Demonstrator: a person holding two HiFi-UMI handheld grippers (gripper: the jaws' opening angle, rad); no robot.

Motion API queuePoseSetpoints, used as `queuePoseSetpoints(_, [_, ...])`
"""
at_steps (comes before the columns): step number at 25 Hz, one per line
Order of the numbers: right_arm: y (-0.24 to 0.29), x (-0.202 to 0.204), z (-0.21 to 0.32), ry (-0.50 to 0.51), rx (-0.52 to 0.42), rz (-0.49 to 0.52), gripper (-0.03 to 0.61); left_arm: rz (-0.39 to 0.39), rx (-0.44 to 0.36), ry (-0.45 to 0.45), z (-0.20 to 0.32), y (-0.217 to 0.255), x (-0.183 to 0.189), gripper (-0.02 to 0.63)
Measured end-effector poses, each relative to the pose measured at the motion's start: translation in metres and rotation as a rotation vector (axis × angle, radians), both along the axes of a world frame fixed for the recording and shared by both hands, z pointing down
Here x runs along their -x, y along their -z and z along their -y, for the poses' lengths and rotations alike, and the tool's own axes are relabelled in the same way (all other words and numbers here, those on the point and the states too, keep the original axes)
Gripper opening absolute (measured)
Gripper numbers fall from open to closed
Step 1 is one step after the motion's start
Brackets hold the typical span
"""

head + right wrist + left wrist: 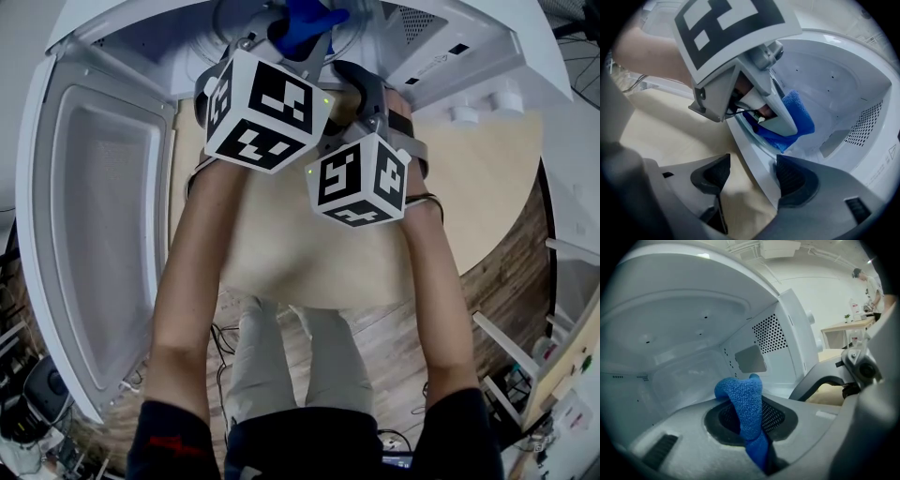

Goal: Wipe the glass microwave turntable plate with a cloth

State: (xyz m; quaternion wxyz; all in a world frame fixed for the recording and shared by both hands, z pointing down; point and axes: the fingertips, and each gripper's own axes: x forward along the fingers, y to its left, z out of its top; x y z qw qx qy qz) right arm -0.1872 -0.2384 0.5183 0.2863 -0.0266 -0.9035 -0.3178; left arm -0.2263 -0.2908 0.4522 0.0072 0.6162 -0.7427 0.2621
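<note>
Wiping inside microwave (843, 65), left gripper (757, 446) clamped on cloth (743, 399).
Empty right gripper (750, 180) gapes at microwave's front; unbraced plate (757, 138) may skid or tip.

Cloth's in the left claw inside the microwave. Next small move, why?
Probably lower the left claw and sweep the blue cloth across the glass plate: the claw is shut on the cloth at the plate's rim, and the right claw is open.

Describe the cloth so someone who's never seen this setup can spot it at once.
Start at the white microwave oven, its door swung open to the left. Inside its cavity, the left tongs are shut on a blue microfibre cloth. It is the only blue thing among white walls and grey tongs.
</note>
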Motion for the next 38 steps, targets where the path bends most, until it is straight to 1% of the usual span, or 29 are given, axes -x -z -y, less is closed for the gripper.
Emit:
queuePoseSetpoints(11, [0.000,0.000,-0.001,0.010,0.002,0.000,0.288,0.066,-0.001,0.015,-0.001,-0.002,0.002,0.054])
queuePoseSetpoints(17, [0.000,0.000,-0.001,0.010,0.002,0.000,0.288,0.117,0.007,0.035,-0.004,-0.002,0.007,0.054])
queuePoseSetpoints(25, [0.000,0.000,-0.001,0.010,0.002,0.000,0.288,0.183,0.039,0.063,-0.017,-0.005,0.022,0.054])
queuePoseSetpoints(33, [0.000,0.000,-0.001,0.011,0.003,0.000,0.288,0.228,0.073,0.141,-0.040,-0.008,0.049,0.054])
queuePoseSetpoints(38, [0.000,0.000,-0.001,0.009,0.003,-0.001,0.288,0.230,0.080,0.187,-0.051,-0.007,0.062,0.054])
